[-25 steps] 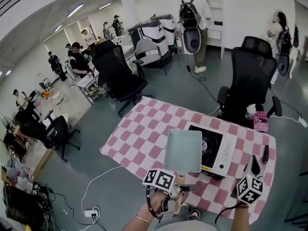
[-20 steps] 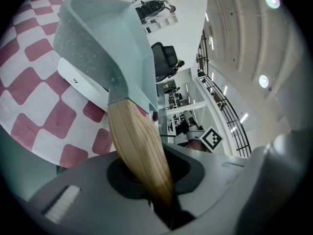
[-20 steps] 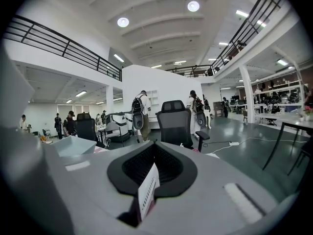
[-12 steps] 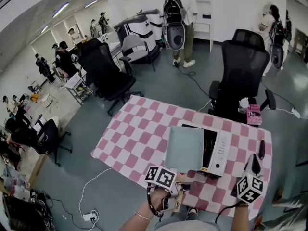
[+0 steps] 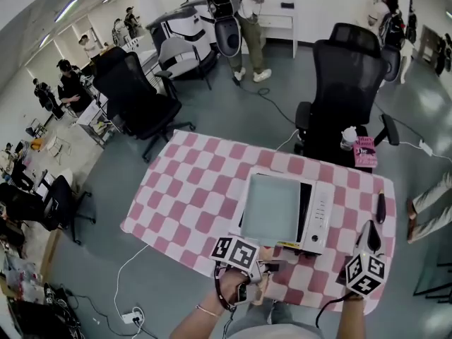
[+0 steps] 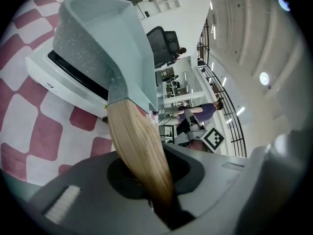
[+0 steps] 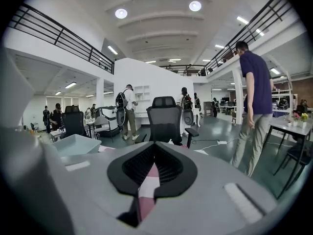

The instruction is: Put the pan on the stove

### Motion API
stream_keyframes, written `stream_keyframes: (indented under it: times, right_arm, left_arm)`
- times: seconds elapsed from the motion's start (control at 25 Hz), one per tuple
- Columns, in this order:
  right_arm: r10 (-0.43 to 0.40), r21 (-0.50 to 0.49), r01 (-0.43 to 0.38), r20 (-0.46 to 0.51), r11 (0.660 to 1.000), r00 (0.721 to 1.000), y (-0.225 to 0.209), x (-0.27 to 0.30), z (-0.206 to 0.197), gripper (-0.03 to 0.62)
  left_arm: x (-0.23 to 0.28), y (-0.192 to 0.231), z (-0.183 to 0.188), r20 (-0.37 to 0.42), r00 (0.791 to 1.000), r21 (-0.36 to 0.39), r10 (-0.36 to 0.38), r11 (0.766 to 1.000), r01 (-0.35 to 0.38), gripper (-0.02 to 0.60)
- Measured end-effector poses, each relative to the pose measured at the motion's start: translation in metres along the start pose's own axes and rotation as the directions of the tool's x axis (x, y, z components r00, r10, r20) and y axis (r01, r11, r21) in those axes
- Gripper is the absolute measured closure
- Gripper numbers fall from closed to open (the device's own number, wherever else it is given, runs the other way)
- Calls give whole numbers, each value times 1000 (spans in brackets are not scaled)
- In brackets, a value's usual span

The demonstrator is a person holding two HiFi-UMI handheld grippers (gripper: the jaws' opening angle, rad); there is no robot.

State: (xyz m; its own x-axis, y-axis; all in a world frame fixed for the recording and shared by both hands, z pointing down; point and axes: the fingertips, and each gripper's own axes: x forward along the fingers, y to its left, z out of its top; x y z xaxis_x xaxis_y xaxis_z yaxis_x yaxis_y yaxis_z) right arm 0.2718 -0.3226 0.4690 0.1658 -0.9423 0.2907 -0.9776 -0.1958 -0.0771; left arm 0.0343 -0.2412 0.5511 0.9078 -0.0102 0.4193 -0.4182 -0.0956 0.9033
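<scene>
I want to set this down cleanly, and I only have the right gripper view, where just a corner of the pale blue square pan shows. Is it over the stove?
Observer: Yes. In the head view the pale blue square pan covers the left part of the white tabletop stove, and the stove's control strip shows to the pan's right.
Operator: Is the grip good?
Observer: The left claw is shut on the pan's light wooden handle.
Operator: Has it landed?
Observer: I can't tell. The left gripper view shows the pan's speckled underside over the stove's black top, but not whether they touch.
</scene>
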Motion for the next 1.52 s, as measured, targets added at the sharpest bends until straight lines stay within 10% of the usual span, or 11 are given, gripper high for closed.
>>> stream_keyframes:
  times: [1.52]
  right_arm:
    - [-38,-43,33,-119,999,992,13,16,-40,585]
  left_arm:
    - [23,23,22,-133,990,57,-54,996,62,525]
